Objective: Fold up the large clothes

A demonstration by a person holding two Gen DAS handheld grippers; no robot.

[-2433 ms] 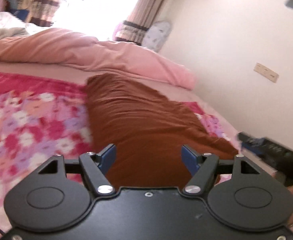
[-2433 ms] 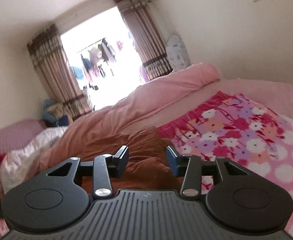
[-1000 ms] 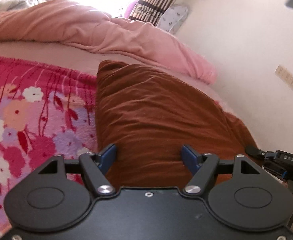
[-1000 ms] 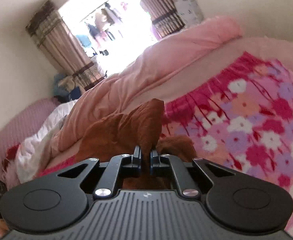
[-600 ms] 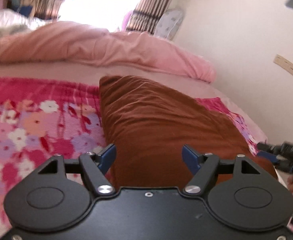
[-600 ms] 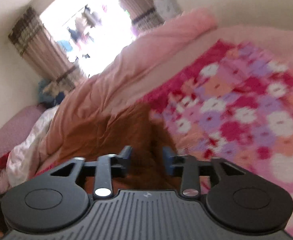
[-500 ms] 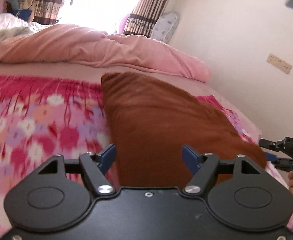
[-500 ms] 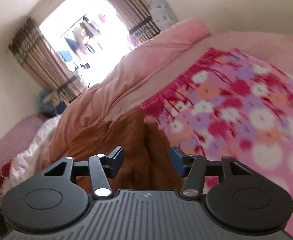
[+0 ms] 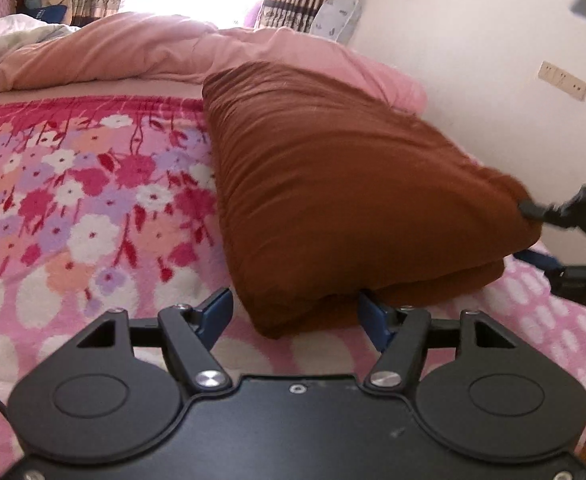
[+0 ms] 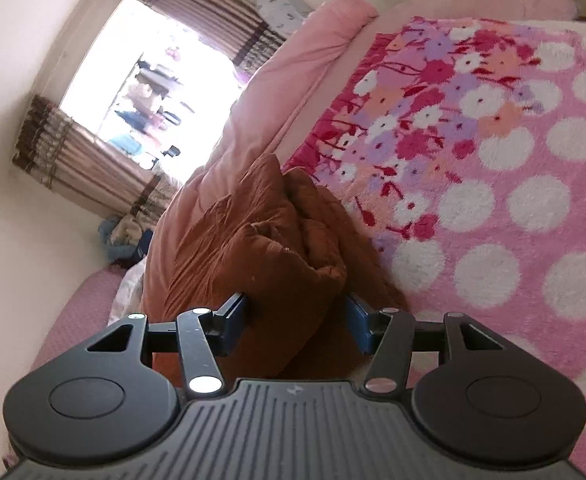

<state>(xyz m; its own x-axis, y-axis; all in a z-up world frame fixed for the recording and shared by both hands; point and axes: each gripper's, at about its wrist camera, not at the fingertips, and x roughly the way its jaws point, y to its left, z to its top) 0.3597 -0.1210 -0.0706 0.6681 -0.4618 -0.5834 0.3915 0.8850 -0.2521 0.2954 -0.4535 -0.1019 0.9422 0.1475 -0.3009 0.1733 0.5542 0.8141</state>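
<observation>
A rust-brown garment (image 9: 333, 184) lies folded in a long thick bundle on the floral pink blanket (image 9: 73, 200). My left gripper (image 9: 295, 314) is open, its blue fingers astride the bundle's near corner. In the right wrist view the same brown garment (image 10: 277, 256) bulges between the fingers of my right gripper (image 10: 295, 322), which is open around its end. The right gripper also shows at the far right of the left wrist view (image 9: 533, 211), touching the bundle's right end.
A pink duvet (image 9: 141, 52) is heaped along the far side of the bed. A wall with a socket plate (image 9: 563, 80) runs along the right. A bright curtained window (image 10: 149, 92) is behind. White-dotted pink blanket (image 10: 533, 240) spreads to the right.
My right gripper was shut on a raised fold of the brown garment a second ago, then opened and now sits around the bundle's end. My left gripper drew back to the bundle's near corner.
</observation>
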